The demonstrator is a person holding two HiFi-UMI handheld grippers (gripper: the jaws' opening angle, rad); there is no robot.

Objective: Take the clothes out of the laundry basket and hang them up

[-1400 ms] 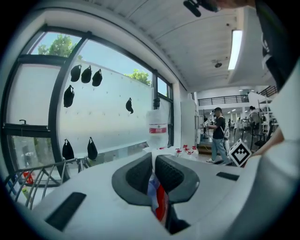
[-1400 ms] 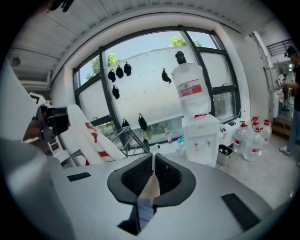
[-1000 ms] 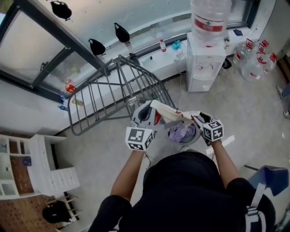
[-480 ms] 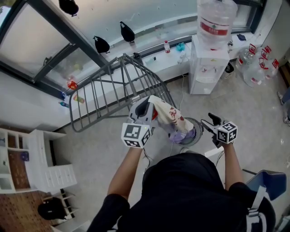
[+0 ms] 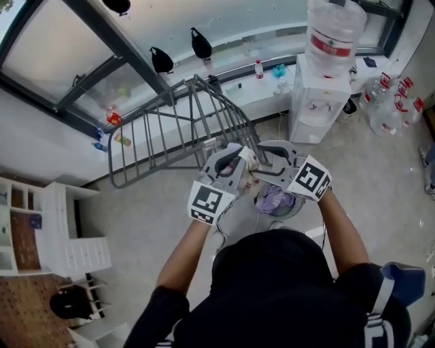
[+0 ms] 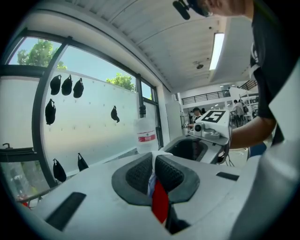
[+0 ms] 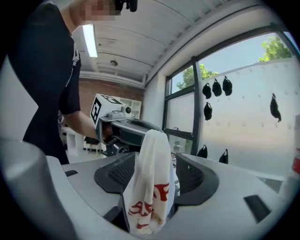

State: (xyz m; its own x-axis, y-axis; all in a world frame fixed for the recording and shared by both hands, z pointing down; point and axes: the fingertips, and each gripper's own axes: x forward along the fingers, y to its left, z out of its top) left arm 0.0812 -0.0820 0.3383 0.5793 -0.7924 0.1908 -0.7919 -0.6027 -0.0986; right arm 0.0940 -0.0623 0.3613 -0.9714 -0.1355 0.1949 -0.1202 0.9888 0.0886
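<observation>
Window-side drying rack ahead; left tongs clamp the garment, which stands upright between right tongs, just opened wide, not pressing

Water dispenser: is standing on the floor, carrying a large bottle.
Spare jugs: are sitting just beside the dispenser.
Black pouches: are hanging on the window glass.
White drawer unit: is standing at the left.

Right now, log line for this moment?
left tongs: shut on garment | right tongs: jaws just opened, garment between, ungripped | basket: clothes inside
</observation>
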